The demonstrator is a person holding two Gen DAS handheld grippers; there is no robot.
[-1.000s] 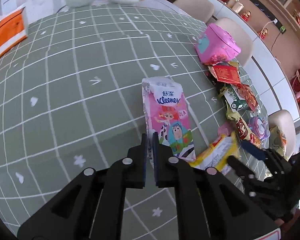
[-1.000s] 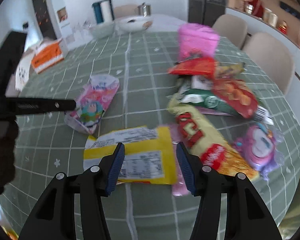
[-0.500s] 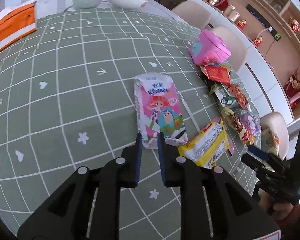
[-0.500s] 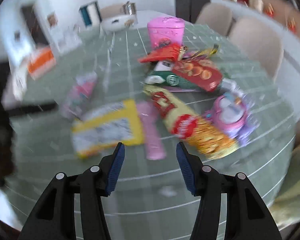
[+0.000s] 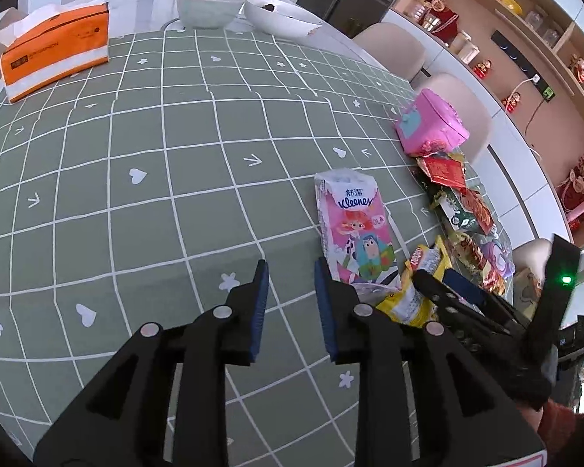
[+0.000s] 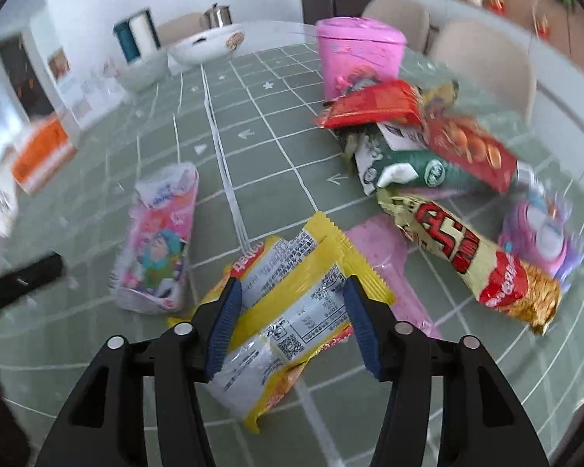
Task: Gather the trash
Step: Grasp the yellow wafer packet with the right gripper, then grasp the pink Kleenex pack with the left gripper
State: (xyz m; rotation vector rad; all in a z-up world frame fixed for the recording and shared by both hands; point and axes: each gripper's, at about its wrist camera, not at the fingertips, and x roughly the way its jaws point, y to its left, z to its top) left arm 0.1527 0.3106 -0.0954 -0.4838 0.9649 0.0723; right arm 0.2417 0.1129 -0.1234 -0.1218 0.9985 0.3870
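A pink Kleenex tissue pack (image 5: 356,229) lies on the green checked tablecloth (image 5: 175,155); it also shows in the right wrist view (image 6: 159,241). My left gripper (image 5: 291,272) is open just left of its near end, over the cloth. A yellow snack wrapper (image 6: 292,299) lies between the open jaws of my right gripper (image 6: 290,292); whether the pads touch it I cannot tell. It also shows in the left wrist view (image 5: 412,292), with the right gripper (image 5: 447,292) over it.
A row of snack wrappers (image 6: 428,163) and a pink tub (image 6: 358,54) lie at the right. A long noodle-snack pack (image 6: 475,260) and a pink flat wrapper (image 6: 385,260) sit nearby. An orange tissue box (image 5: 54,50) and white bowls (image 5: 210,7) stand far back.
My left gripper has opened and drawn back and left off the tissue pack. My right gripper has moved forward and down so the yellow wrapper sits between its jaws.
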